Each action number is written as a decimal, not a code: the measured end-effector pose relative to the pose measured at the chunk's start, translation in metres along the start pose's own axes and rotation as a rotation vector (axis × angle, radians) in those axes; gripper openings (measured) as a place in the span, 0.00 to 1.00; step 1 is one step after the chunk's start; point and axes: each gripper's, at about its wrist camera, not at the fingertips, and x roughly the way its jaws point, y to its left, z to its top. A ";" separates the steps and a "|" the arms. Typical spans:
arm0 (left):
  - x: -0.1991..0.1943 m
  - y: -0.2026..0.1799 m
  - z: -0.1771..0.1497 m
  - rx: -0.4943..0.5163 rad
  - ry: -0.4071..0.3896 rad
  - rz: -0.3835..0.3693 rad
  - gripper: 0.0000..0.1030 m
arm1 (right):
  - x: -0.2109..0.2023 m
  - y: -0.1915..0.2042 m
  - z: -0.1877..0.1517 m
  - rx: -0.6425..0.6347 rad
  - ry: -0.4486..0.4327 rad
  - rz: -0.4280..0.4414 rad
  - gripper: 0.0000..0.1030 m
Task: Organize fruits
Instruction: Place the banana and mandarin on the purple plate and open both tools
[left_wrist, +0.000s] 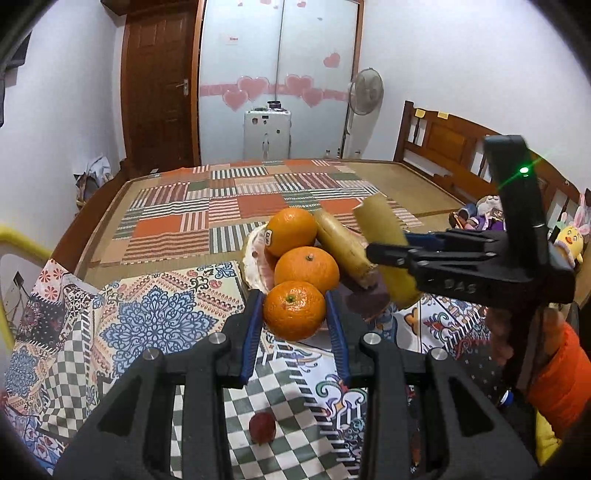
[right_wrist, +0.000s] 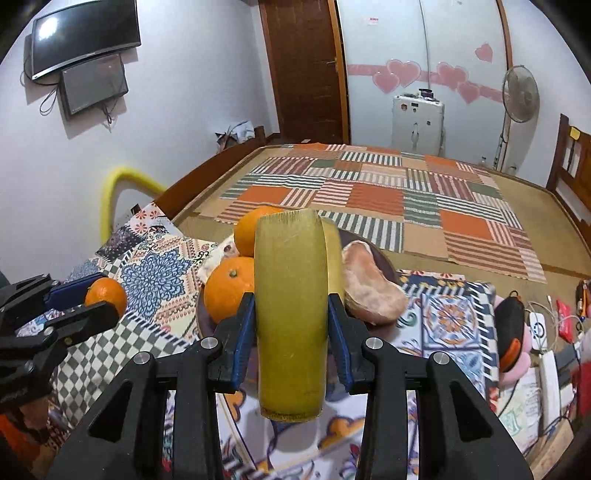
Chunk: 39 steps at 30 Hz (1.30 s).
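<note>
The left claw (left_wrist: 294, 314) clamps an orange (left_wrist: 294, 309); the right claw (right_wrist: 291, 317) grips a yellow-green cane piece (right_wrist: 291, 295).

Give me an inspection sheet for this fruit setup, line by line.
Surface: patterned patchwork cloth over a bed.
Job's things: dark round plate holding two oranges, a yellowish cane stick and peeled pomelo segment; small red fruit on the cloth.
Clutter: plush toys.
Grippers: left gripper clamps a round orange; right gripper clamps a yellow-green cut cane piece.
Cables: white cords at right.
Surroundings: wooden door, standing fan, wall screens.
</note>
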 end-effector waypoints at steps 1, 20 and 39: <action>0.001 0.001 0.000 -0.001 -0.003 0.000 0.33 | 0.002 0.001 0.001 0.002 0.003 0.002 0.34; 0.020 0.002 -0.006 -0.009 0.017 -0.011 0.33 | 0.028 0.004 0.009 0.007 0.044 0.003 0.34; 0.051 -0.015 0.026 -0.011 0.038 -0.013 0.33 | -0.003 -0.022 0.003 0.056 -0.035 -0.060 0.48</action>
